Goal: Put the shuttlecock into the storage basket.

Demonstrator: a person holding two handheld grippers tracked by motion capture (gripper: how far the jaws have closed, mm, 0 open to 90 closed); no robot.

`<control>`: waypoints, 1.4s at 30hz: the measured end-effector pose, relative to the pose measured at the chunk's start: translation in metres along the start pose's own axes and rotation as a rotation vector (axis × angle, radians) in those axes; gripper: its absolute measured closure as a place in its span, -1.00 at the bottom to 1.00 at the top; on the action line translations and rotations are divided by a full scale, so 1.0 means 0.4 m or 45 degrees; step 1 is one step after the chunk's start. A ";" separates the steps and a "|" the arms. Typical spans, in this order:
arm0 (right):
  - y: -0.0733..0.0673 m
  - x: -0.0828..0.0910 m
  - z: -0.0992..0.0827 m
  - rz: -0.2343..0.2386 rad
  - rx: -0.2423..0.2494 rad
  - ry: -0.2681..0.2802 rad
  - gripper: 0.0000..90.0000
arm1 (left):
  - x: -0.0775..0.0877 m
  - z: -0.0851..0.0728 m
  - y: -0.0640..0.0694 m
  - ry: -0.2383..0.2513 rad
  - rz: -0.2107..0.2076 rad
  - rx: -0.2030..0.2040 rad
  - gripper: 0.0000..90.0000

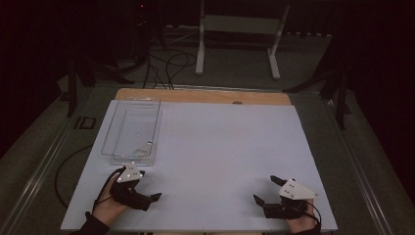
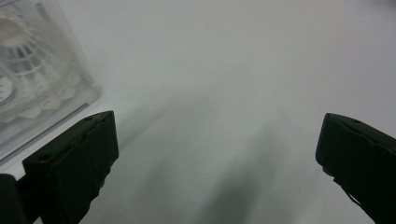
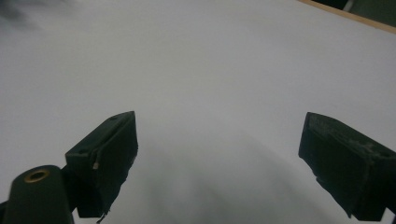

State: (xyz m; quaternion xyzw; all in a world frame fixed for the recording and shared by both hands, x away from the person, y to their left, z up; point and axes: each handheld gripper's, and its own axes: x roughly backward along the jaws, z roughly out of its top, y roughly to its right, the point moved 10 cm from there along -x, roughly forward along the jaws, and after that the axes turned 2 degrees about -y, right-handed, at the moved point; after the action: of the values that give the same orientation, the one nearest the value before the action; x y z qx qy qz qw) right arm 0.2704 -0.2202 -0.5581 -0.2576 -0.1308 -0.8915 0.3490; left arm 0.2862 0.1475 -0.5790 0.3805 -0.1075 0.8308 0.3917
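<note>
- Nearest, the left gripper [image 1: 142,192] rests on the table [image 1: 220,147] just short of the clear container [image 1: 131,132], fingers spread, holding nothing.
- Right gripper [image 1: 268,190], well apart from the container, is likewise spread and empty.
- Risk, as I judge: reaching in may nudge or tip the light container.
- Its long axis runs away from the person; inside sits a shuttlecock [image 2: 25,70].
</note>
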 end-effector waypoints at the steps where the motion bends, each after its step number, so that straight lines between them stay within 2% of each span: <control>1: 0.000 0.000 0.000 0.001 -0.003 0.002 -0.74 | -0.002 0.000 -0.004 0.006 0.020 0.005 -1.00; 4: 0.004 -0.001 -0.002 -0.002 -0.011 0.004 -0.74 | -0.004 0.002 -0.009 0.032 0.049 0.014 -1.00; 5: 0.005 -0.001 -0.003 0.000 -0.016 0.002 -0.74 | -0.004 0.003 -0.008 0.038 0.044 0.021 -1.00; 10: 0.006 0.000 -0.004 0.005 -0.024 0.004 -0.74 | -0.012 -0.003 -0.007 0.013 0.063 0.045 -1.00; 14: 0.006 -0.001 -0.004 0.006 -0.028 0.004 -0.74 | -0.020 -0.002 -0.008 0.012 0.097 0.063 -1.00; 23: 0.008 -0.004 -0.008 0.008 -0.031 -0.005 -0.74 | -0.026 0.001 0.005 0.046 0.063 0.045 -1.00; 30: 0.008 -0.005 -0.009 0.011 -0.034 -0.008 -0.74 | -0.025 0.007 0.020 0.085 0.017 0.009 -1.00; 37: 0.008 -0.004 -0.009 0.008 -0.029 -0.009 -0.74 | -0.028 0.002 0.025 0.073 -0.006 -0.014 -1.00; 39: 0.008 -0.004 -0.009 0.009 -0.030 -0.010 -0.74 | -0.026 0.004 0.030 0.089 -0.022 -0.021 -1.00; 42: 0.009 -0.004 -0.009 0.009 -0.032 -0.009 -0.74 | -0.027 0.005 0.031 0.090 -0.018 -0.031 -1.00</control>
State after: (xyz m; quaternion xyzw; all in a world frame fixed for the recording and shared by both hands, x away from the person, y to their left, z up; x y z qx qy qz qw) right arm 0.2724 -0.2233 -0.5619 -0.2658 -0.1199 -0.8908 0.3486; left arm 0.2827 0.1320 -0.5838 0.3471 -0.1011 0.8395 0.4057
